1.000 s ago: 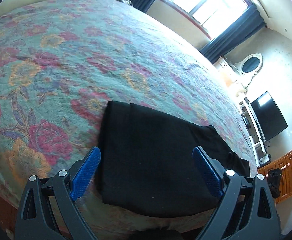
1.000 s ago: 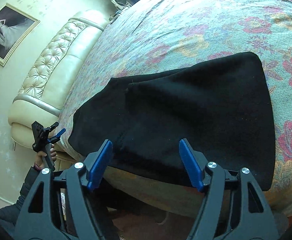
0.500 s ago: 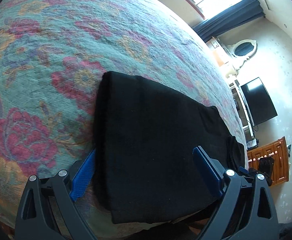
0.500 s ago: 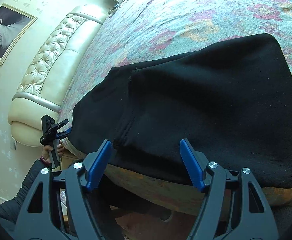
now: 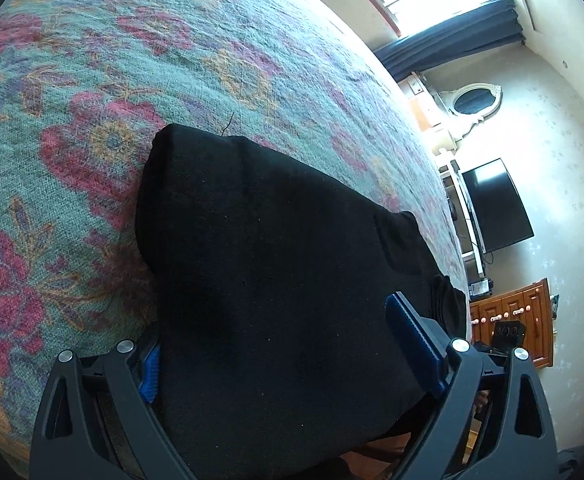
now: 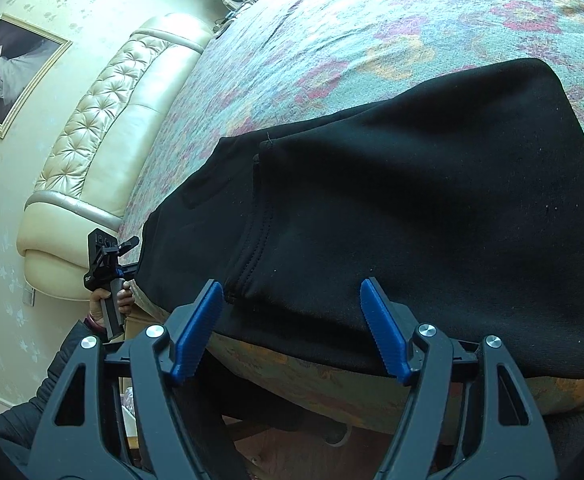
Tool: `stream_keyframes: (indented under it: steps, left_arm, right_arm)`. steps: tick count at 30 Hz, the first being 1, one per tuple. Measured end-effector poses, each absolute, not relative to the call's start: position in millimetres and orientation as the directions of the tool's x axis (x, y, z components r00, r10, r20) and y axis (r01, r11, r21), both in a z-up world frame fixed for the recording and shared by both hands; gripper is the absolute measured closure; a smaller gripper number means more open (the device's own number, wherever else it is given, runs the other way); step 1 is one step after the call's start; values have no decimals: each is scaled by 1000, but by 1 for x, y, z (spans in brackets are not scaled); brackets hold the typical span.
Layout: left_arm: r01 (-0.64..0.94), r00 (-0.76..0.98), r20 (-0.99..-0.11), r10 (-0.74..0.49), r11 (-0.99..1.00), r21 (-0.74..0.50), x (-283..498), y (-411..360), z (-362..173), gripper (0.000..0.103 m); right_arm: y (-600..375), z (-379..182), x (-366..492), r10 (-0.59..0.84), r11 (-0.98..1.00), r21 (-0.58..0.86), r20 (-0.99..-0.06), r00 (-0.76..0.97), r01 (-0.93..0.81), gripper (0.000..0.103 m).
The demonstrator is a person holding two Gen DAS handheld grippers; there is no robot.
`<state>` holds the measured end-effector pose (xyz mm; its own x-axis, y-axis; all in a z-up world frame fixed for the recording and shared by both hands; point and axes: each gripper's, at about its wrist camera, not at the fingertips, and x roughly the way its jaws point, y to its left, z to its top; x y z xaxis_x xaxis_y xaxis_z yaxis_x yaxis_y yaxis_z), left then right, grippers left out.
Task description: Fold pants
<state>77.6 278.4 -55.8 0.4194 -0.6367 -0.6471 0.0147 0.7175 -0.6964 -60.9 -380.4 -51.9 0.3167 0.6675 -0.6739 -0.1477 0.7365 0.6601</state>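
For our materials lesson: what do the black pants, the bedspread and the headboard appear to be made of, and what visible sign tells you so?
Black pants: likely soft matte knit, fleece-like; stitched hem, lint specks, no sheen.
Bedspread: woven or quilted textile with printed flowers; visible thread texture.
Headboard: glossy cream leather or imitation; button-tufted, shiny highlights.

Left gripper (image 5: 287, 344) near pad half buried under the black pants (image 5: 283, 280); pants' near hem cut off by frame bottom. Framed picture (image 6: 9, 72) clipped at left edge; subject blurry.
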Motion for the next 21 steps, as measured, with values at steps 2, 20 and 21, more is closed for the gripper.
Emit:
stream_keyframes:
  steps: [2,20,21]
  left_arm:
    - [-3,420,-694,-584,764,-645,79,274,-55,35]
    - [68,490,-727,-481,852,-519,74,233,21,86]
    - [100,494,-722,-484,857,-506,73,222,32,86]
  right_arm:
    - [-379,-53,-62,668,736,661,-673,318,-147,32]
    - [-383,-52,-61,672,730,670,-665,326,-136,32]
    - [-383,-51,-61,671,730,670,-666,325,-135,32]
